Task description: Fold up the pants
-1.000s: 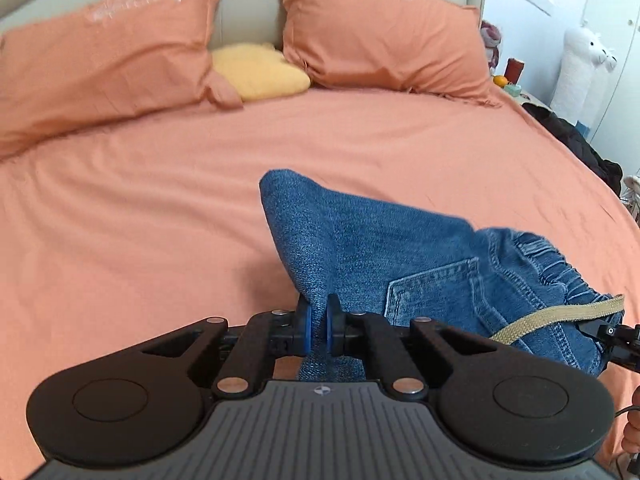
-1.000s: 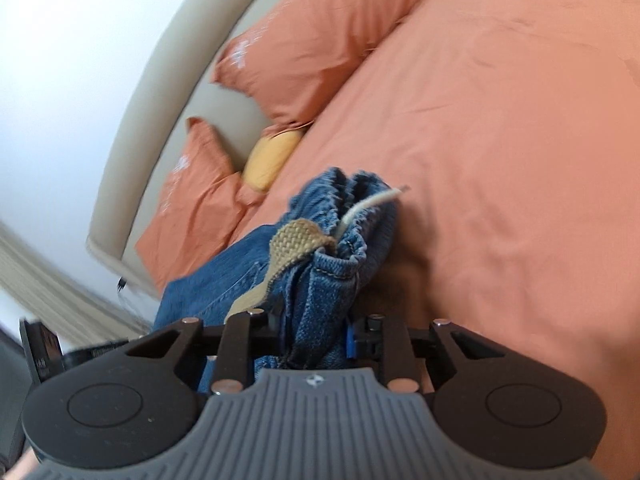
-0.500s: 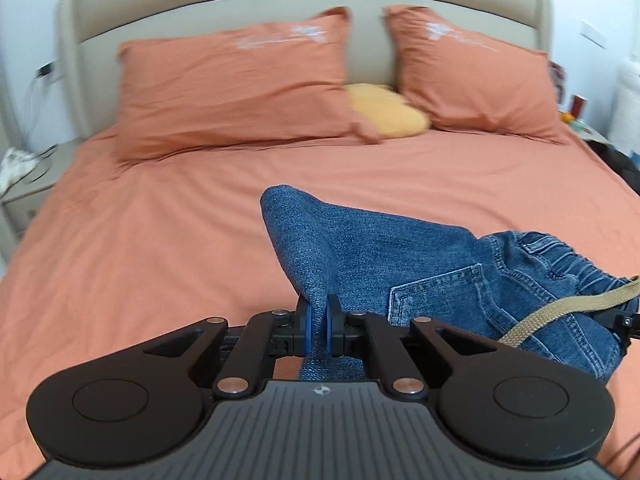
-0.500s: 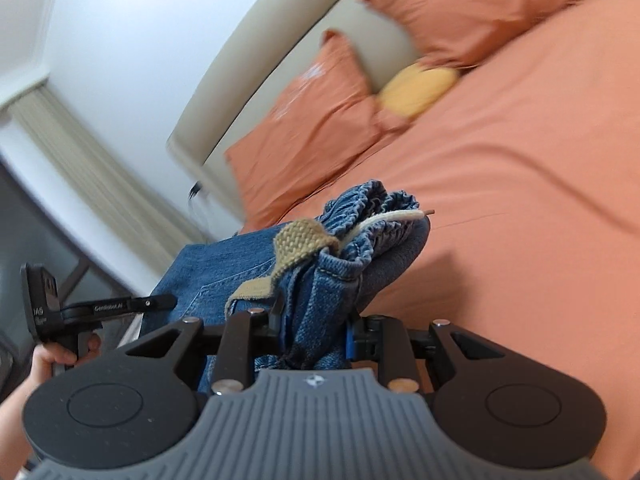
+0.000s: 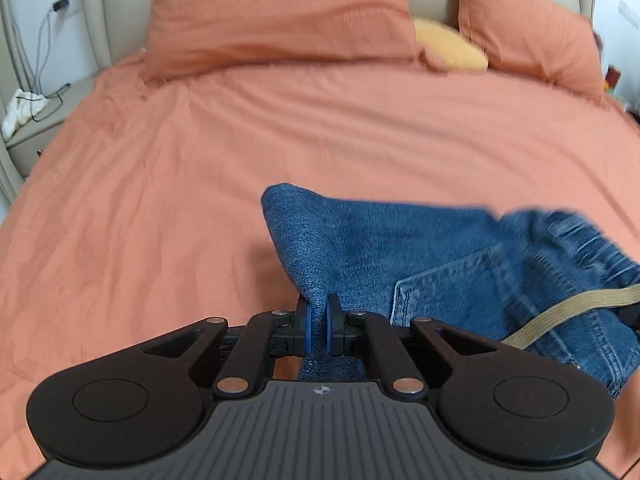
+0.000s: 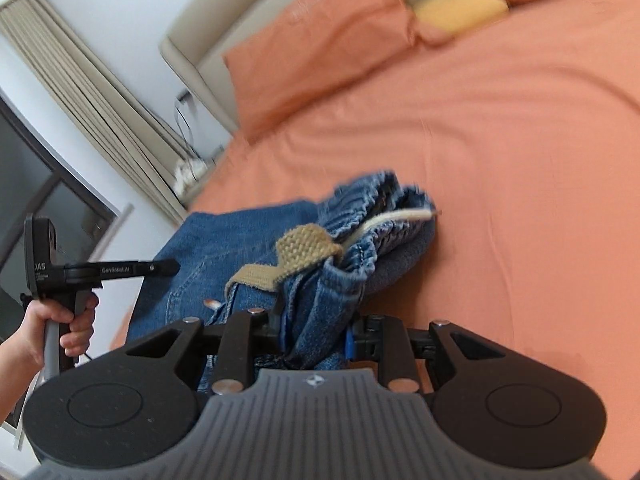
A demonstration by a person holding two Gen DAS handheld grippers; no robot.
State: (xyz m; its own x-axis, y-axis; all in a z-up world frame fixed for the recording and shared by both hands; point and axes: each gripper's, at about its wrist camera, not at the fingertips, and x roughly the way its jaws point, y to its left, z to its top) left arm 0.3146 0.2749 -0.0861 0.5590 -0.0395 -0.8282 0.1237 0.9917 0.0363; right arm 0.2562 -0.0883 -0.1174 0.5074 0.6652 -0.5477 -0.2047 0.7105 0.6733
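Both grippers hold the garment. Left gripper point(image 5: 318, 322) is clamped on a folded edge of the blue denim pants point(image 5: 420, 256); right gripper point(image 6: 314, 334) grips a thick bunch of denim at the gathered waistband end point(image 6: 380, 204).

Orange-sheeted bed point(image 5: 200, 168) lies below; pants hang lifted over its near part, stretched between the two grippers. Whether any part touches the sheet, cannot tell.

Orientation: long axis runs left to right between the grippers, roughly parallel to the beige headboard point(image 6: 224, 28). Waistband end sits at the right gripper, back pocket point(image 5: 444, 288) facing up. Leg end not in view.

Risks, judged:
- Right grip is a bulky wad, jaws held wide. Layers could creep out under tension, so the waist drops unevenly.
- Left gripper holds only a narrow pinch; a sharp pull could strip it free.
- Loose tan woven belt strap point(image 6: 298, 256) and pale drawcord point(image 6: 394, 218) dangle near the right fingers; either may snag or get trapped inside the fold.
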